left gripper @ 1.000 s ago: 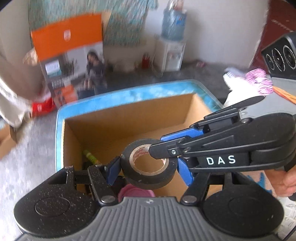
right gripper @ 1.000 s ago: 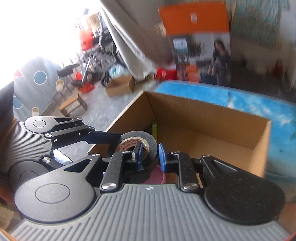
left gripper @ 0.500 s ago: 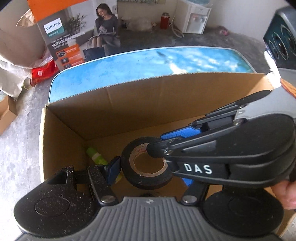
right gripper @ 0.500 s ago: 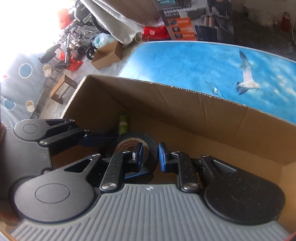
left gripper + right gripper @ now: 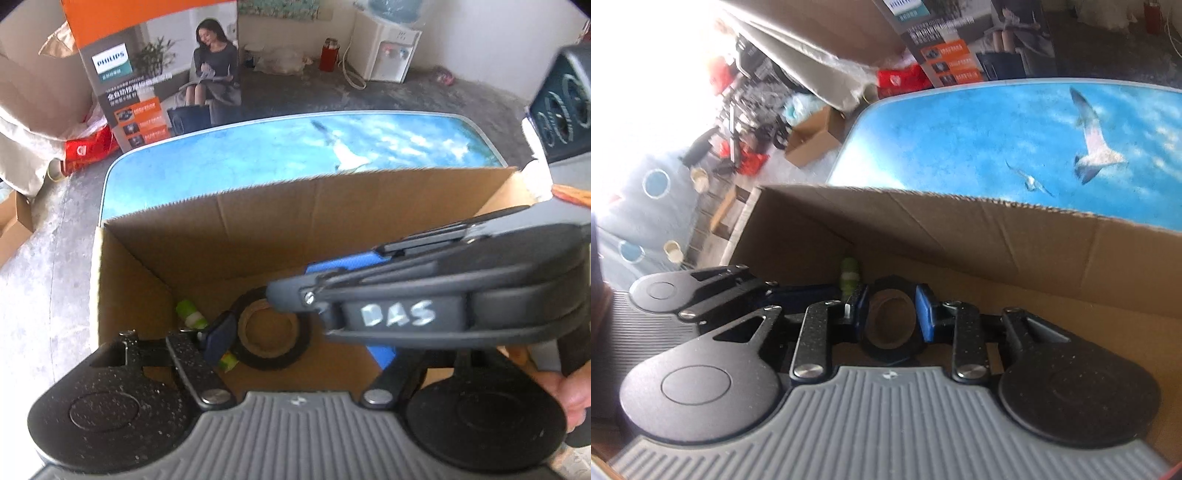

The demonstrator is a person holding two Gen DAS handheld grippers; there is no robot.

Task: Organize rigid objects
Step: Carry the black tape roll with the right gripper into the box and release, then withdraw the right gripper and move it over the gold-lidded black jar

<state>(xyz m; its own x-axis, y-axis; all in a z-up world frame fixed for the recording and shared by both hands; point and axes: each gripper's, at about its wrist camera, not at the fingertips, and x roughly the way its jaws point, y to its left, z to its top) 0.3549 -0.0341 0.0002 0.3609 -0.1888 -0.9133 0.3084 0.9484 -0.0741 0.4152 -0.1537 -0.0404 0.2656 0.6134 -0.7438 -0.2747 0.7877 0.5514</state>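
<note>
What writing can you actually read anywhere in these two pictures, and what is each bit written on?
"PHILIPS": on the tall orange and grey product box standing on the floor beyond the table.
"DAS": hand-lettered on the side of the right gripper, seen from the left wrist camera; the first letter is smeared.
Too small or blurred to read: the lines of print under the logo on that product box, and the print on the red bag.

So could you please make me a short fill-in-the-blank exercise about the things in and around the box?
1. The cardboard box stands on a table whose top is ____.
2. The roll of tape in the box is ____ in colour.
3. The small object next to the tape is ____.
4. The orange carton behind the table bears the brand name ____.

Missing words: blue; black; green; Philips.
</note>
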